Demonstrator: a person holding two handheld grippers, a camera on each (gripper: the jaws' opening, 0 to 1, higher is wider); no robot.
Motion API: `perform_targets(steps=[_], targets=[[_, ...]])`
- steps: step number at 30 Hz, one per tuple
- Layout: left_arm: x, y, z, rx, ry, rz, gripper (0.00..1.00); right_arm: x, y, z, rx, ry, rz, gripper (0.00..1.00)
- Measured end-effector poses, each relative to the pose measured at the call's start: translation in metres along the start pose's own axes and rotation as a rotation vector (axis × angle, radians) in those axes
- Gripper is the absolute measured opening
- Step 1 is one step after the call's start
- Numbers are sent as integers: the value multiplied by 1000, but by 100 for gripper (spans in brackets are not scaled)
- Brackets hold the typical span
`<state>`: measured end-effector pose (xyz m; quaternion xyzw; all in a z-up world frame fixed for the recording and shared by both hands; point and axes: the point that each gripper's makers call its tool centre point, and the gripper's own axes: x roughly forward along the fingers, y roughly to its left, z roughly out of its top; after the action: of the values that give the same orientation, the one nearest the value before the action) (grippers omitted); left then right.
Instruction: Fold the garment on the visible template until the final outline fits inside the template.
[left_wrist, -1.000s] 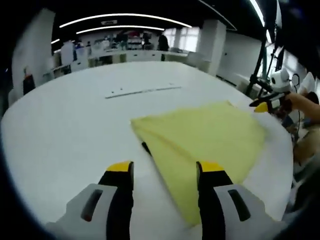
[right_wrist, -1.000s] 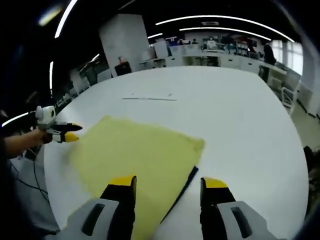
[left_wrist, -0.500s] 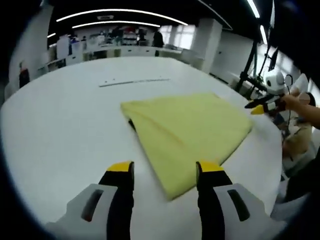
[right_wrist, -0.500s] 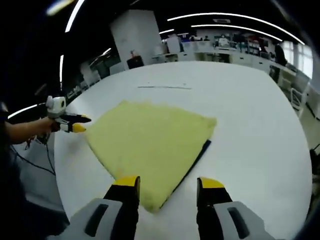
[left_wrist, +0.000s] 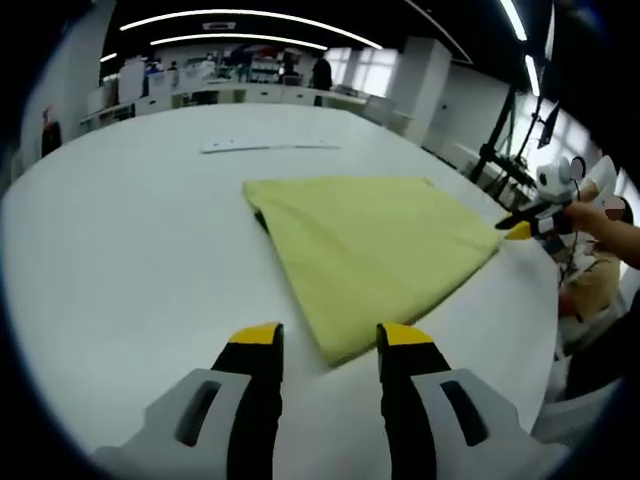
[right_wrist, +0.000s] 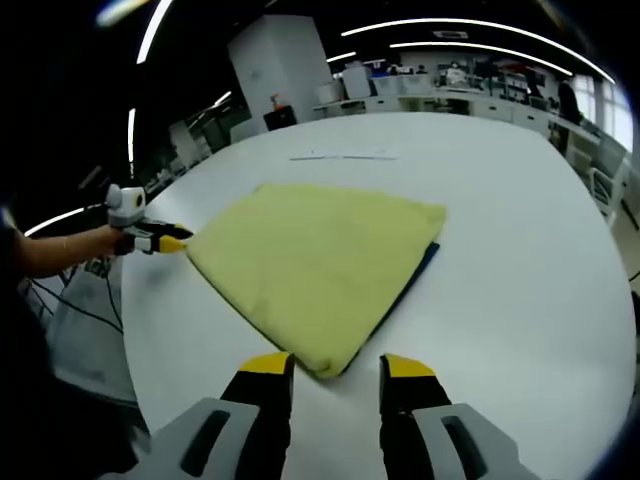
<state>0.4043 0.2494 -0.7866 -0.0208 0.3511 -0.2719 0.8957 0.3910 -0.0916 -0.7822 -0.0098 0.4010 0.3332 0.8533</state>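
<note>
We judge the folding nearly done — the yellow garment (left_wrist: 375, 245) lies folded over the dark template (right_wrist: 412, 283); both hand-held grippers, left (left_wrist: 322, 338) and right (right_wrist: 335, 364), are released.

The folded garment (left_wrist: 372, 250) is laid flat on the table (left_wrist: 120, 250), over the template (right_wrist: 415, 282), an edge of which is seen beside the garment. A thin strip (left_wrist: 270, 147) lies on the table behind the garment, well apart from it.
</note>
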Motion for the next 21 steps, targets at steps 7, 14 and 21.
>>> perform_targets(steps=[7,14,21], targets=[[1,-1,-8,-11,8,-6,18,3,6,-10,-33,10,20,15],[2,0,-10,-56,6,-10,13,5,1,-11,-25,-24,16,9],[3,1,-12,-60,2,-21,9,6,2,-10,-5,-51,27,5]])
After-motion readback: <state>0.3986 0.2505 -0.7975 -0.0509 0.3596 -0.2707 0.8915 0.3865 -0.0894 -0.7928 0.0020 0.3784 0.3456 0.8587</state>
